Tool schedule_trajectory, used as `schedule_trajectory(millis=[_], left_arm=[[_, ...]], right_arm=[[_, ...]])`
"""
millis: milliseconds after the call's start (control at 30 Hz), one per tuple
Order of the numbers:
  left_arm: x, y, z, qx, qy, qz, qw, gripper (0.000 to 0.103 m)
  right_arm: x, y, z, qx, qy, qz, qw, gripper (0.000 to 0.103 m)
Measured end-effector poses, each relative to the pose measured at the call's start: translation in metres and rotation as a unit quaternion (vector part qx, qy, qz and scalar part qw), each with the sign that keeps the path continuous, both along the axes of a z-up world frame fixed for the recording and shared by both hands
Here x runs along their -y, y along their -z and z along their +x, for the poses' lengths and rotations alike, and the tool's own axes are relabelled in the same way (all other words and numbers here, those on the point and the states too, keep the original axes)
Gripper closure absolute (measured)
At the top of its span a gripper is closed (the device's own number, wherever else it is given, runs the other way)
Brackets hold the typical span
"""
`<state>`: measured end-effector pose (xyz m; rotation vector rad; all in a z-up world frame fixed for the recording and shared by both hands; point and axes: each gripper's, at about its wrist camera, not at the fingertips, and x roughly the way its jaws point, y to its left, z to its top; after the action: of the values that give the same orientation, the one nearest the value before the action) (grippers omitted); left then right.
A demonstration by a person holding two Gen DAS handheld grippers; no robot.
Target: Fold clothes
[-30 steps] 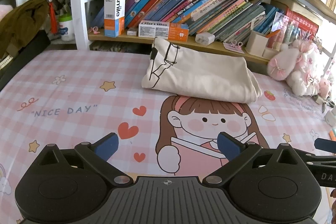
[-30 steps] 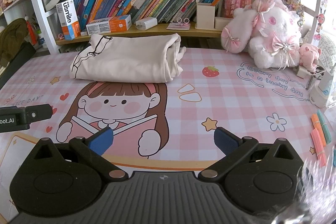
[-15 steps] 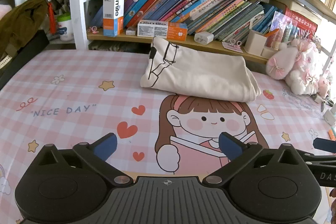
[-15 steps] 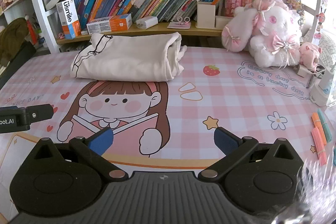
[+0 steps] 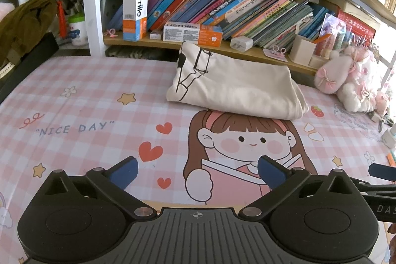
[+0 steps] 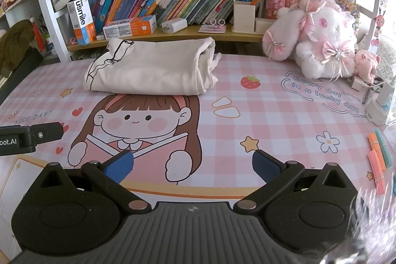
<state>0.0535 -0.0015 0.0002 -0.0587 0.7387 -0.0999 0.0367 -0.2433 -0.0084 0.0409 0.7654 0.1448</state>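
Both tools held low at the near edge of the pink checked mat (image 5: 74,100), well apart from the cloth. Left gripper (image 5: 197,171) with its blue pads spread wide, nothing between them. Right gripper (image 6: 191,167) the same: pads far apart, empty, above the printed cartoon girl (image 6: 138,120).

Cream garment (image 5: 235,88) lying at the far side of the mat, just in front of the low bookshelf (image 5: 173,43), already brought into a compact rectangle. A black line drawing visible on its left end. On its right end, seen best from the right wrist view (image 6: 153,68), several layers stacked and a little loose, one edge poking out toward the pink plush toy (image 6: 319,38).

Judged from this: folding itself seems nearly finished or finished, with the present step a pause away from the garment, either before a last tidy fold or at the end. No second piece of clothing visible on the mat.

If another move is wanted: reach far forward with both grippers, close on the loose right-hand layers near the mat, and tuck or flatten them. Care needed to pinch all layers together, otherwise the top layer may slide and open the bundle. Care also not to push the cloth against the shelf.
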Motion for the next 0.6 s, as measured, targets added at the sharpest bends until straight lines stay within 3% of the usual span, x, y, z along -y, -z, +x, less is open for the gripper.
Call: schedule_trajectory(millis=[600], left_arm=[[0.0006,0.0033,-0.0012,-0.003,-0.003,-0.001,1.0,0.0]], right_arm=[[-0.0012,0.0003,-0.0014,-0.001,-0.003,-0.001,1.0,0.0]])
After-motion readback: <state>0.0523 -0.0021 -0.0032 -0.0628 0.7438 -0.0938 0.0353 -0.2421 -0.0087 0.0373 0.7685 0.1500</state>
